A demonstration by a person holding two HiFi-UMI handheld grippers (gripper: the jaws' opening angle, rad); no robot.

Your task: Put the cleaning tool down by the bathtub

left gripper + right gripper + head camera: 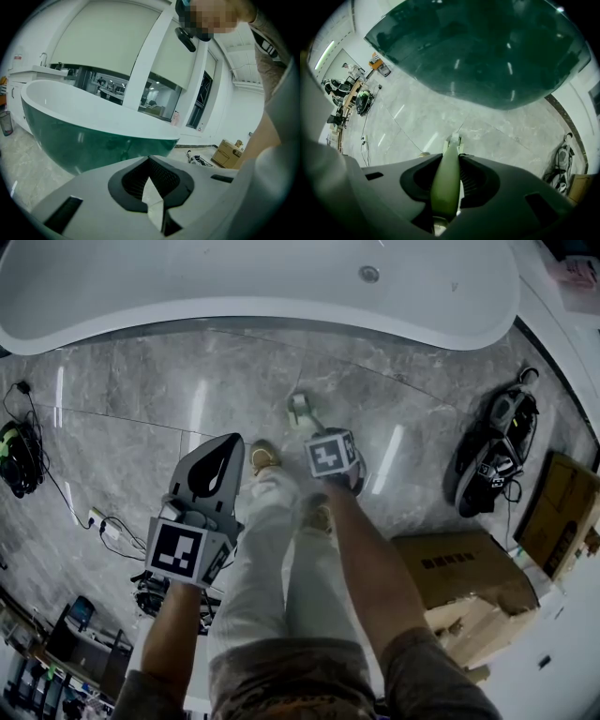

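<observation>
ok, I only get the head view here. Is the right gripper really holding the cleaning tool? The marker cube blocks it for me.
Observer: Yes. In the right gripper view, the right gripper is shut on the cleaning tool, gripping its pale green handle.
Operator: Left one carrying anything?
Observer: No. The left gripper shows a narrow gap between its jaws, with nothing in it.
Operator: Is the tub white on the outside too?
Observer: No. The bathtub is dark green outside; only the rim and inside are white.
</observation>
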